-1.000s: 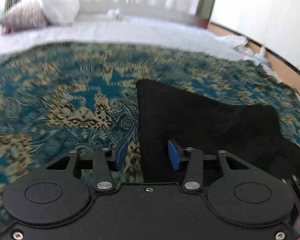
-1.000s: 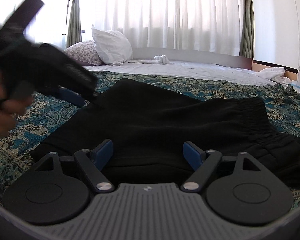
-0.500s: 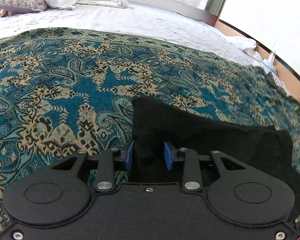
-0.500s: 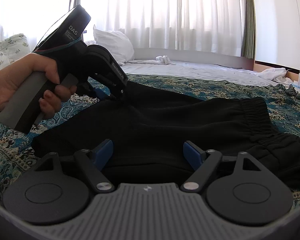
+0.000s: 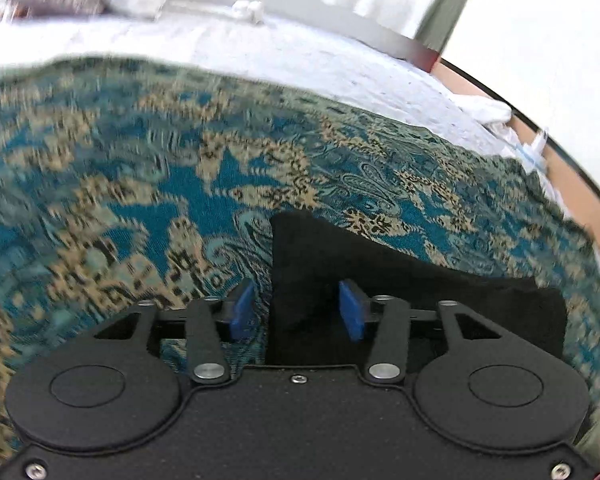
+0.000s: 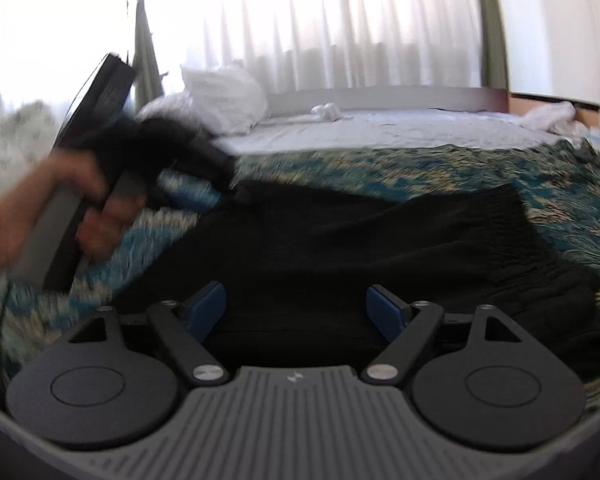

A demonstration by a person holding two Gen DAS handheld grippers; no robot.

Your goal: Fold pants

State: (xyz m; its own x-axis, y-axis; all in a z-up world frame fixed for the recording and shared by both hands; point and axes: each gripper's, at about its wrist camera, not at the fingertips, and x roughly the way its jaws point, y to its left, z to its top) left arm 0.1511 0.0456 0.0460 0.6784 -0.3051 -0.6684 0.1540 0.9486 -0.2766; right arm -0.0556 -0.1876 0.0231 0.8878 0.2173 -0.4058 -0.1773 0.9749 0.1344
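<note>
The bed (image 5: 340,64) fills the view, its patterned teal spread (image 5: 148,200) covering the near half, white sheet beyond toward the headboard edge. On that spread lie the black pants (image 6: 360,248), already doubled into a broad slab. Their long axis runs across in front of me, elastic waistband toward the bed's right edge, the leg end toward the left.

My left hand-held gripper (image 5: 298,312) sits at the far left corner of the pants. Its jaws have just been opening; that corner lies between the blue pads, but they stand off it, so I read it as released. My hand (image 6: 72,208) on its handle is blurred.

My right hand-held gripper (image 6: 296,312) hovers over the near edge of the pants, jaws spread wide and empty, cloth directly ahead and below.

The next fold, I judge, carries one end over the other, and the right is nearer the waistband.
</note>
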